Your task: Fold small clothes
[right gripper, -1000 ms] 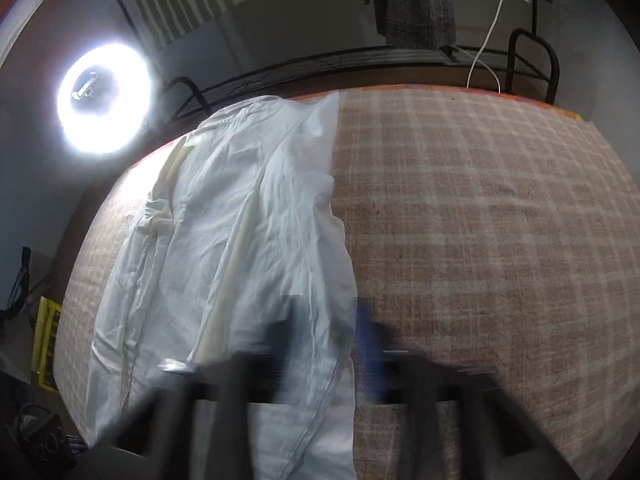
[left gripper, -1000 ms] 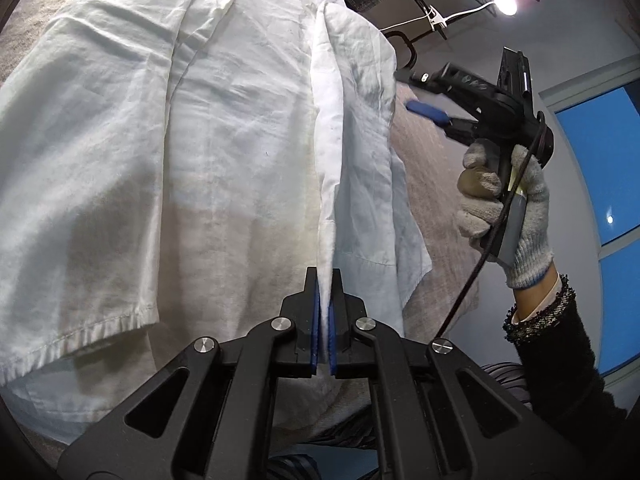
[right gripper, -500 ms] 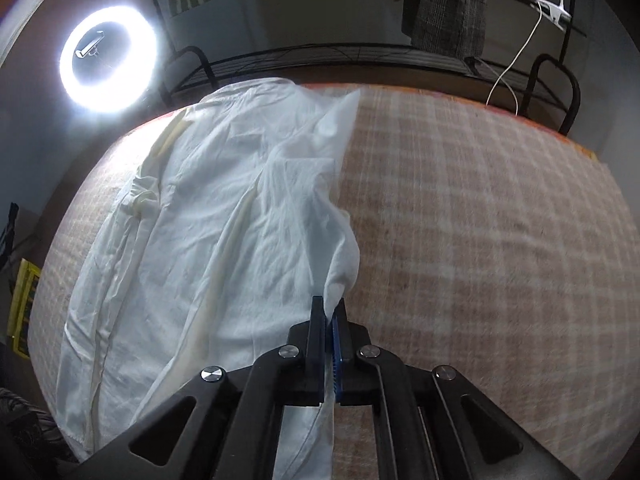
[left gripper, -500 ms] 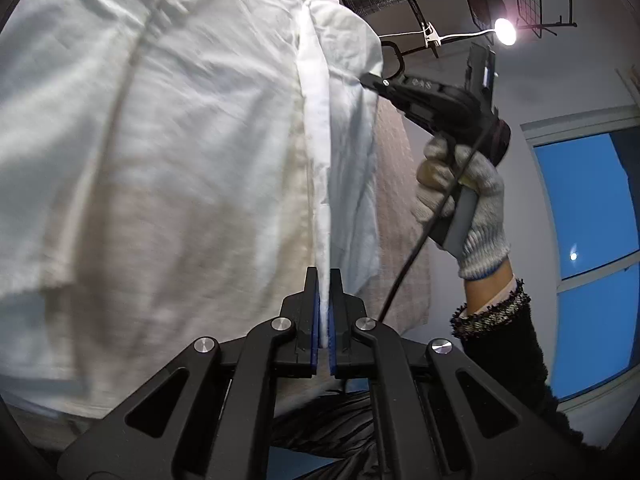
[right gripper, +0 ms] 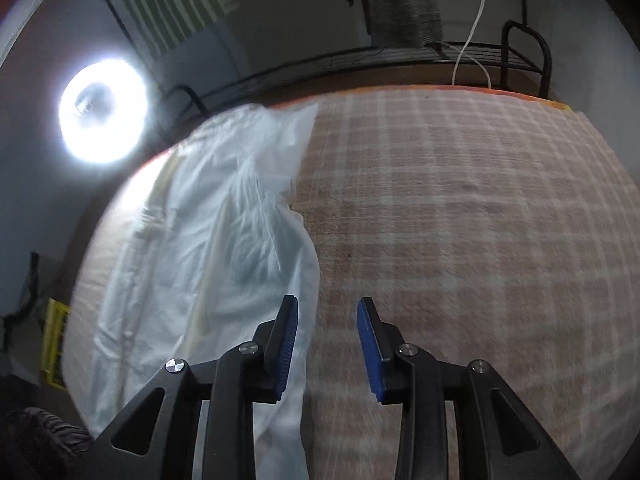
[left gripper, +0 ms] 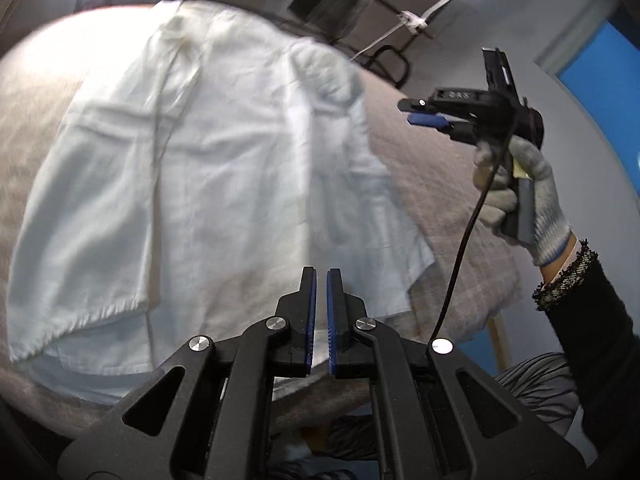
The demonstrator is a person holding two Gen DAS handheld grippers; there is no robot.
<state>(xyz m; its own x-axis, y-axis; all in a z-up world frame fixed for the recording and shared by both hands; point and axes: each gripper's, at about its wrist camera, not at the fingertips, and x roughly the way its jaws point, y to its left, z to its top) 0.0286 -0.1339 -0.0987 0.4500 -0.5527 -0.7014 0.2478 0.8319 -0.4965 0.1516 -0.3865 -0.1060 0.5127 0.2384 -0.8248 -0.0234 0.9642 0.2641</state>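
Claws part: left claw (left gripper: 321, 316) slightly open, right claw (right gripper: 326, 350) wide, both just released the white shirt (left gripper: 192, 184), side fold laid at frame centre on the plaid-covered counter (right gripper: 460, 220)

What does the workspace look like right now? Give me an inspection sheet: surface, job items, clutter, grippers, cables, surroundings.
Surface: pink-and-cream plaid blanket covering the bed or table.
Job's things: one white cotton shirt lying spread on the plaid blanket, its right-hand edge rumpled; no gripper holds it.
Clutter: nothing seen on the blanket besides the shirt.
Grippers: left gripper over the shirt's near hem, jaws a narrow gap apart, no cloth between them. Right gripper open, beside the shirt's edge; gloved right hand holds it raised.
Cables: black cable hanging from the right gripper; white cord on the rack.
Surroundings: ring light, black metal rack, blue window.
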